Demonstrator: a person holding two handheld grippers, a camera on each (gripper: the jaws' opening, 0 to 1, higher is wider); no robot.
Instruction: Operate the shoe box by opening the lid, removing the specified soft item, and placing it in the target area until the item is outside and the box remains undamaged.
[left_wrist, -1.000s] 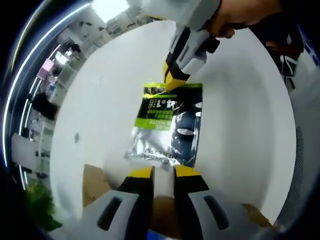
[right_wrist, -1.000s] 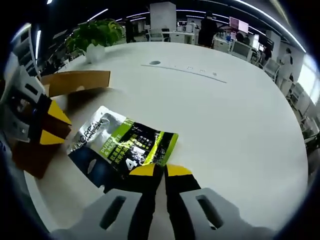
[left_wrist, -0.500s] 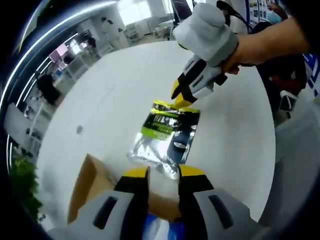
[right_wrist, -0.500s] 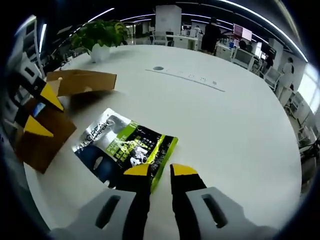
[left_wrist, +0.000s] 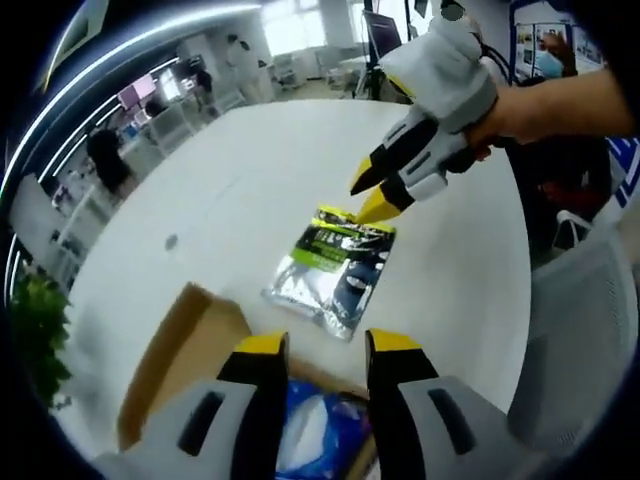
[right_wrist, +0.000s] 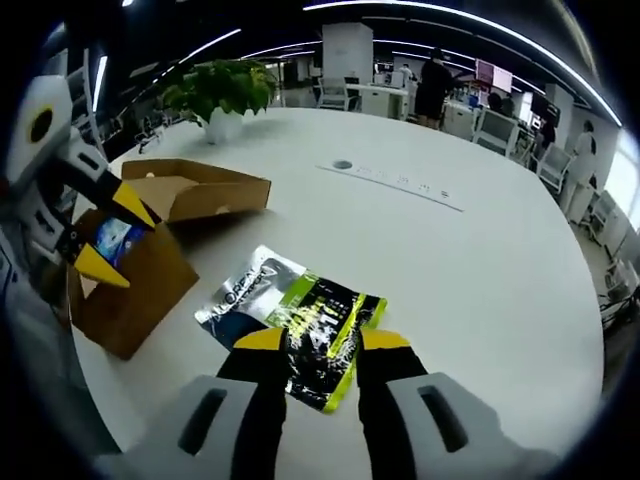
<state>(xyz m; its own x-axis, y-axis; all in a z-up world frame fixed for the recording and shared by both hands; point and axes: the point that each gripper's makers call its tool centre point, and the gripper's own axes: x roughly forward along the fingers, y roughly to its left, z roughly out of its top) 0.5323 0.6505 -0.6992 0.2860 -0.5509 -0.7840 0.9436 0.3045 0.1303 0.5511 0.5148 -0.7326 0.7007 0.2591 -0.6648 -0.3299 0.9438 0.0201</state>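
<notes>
The brown cardboard shoe box (right_wrist: 135, 275) stands open near one edge of the round white table (right_wrist: 470, 260), its lid (right_wrist: 195, 188) folded back flat on the tabletop, and inside it lies something blue and white (left_wrist: 318, 440) that looks like a soft plastic-wrapped pack. The removed item, a flat silver, black and green pouch (right_wrist: 300, 320), lies flat on the table just beside the box, outside it and further in from the edge. The right gripper (right_wrist: 322, 340) hangs just above the pouch's green end with its jaws apart and nothing between them; in the left gripper view it shows with its yellow tips close over that same end. The left gripper (left_wrist: 318, 345) sits over the open box, jaws apart and empty, the pouch lying ahead of its tips. A second ago the right gripper was clamped on the pouch's green edge; it has since let go and lifted, and both cameras have drawn back, bringing more of the box into view.
</notes>
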